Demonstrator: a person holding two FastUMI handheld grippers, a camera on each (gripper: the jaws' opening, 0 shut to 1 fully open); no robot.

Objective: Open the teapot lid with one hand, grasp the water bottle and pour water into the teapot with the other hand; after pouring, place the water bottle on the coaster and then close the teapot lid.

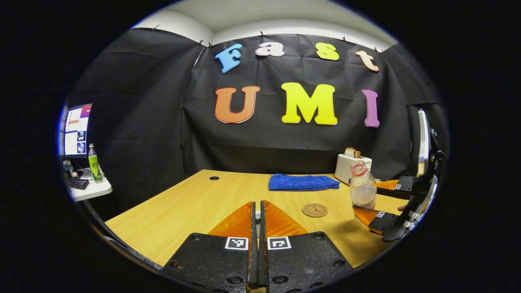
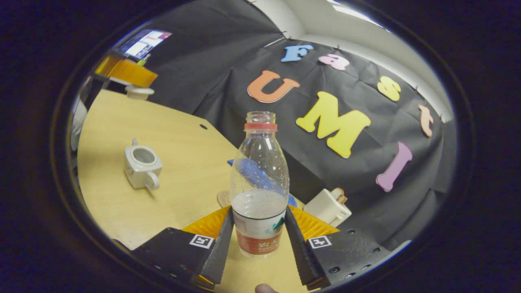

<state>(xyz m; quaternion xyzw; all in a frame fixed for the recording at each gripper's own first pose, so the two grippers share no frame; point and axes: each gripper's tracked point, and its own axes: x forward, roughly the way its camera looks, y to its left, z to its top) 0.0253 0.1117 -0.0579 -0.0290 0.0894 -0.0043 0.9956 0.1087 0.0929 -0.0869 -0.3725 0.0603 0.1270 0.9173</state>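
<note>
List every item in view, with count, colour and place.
teapot: one, white, lid off, on the table
teapot lid: one, white, held in left gripper
water bottle: one, clear, uncapped, partly filled, between right gripper's fingers
coaster: one, brown, mid-table
cloth: one, blue, table's far side
toaster: one, white, bread inside, beside the cloth
table: one, light wood
green bottle: one, on a side table
left gripper: shut
right gripper: gripping the bottle
</note>
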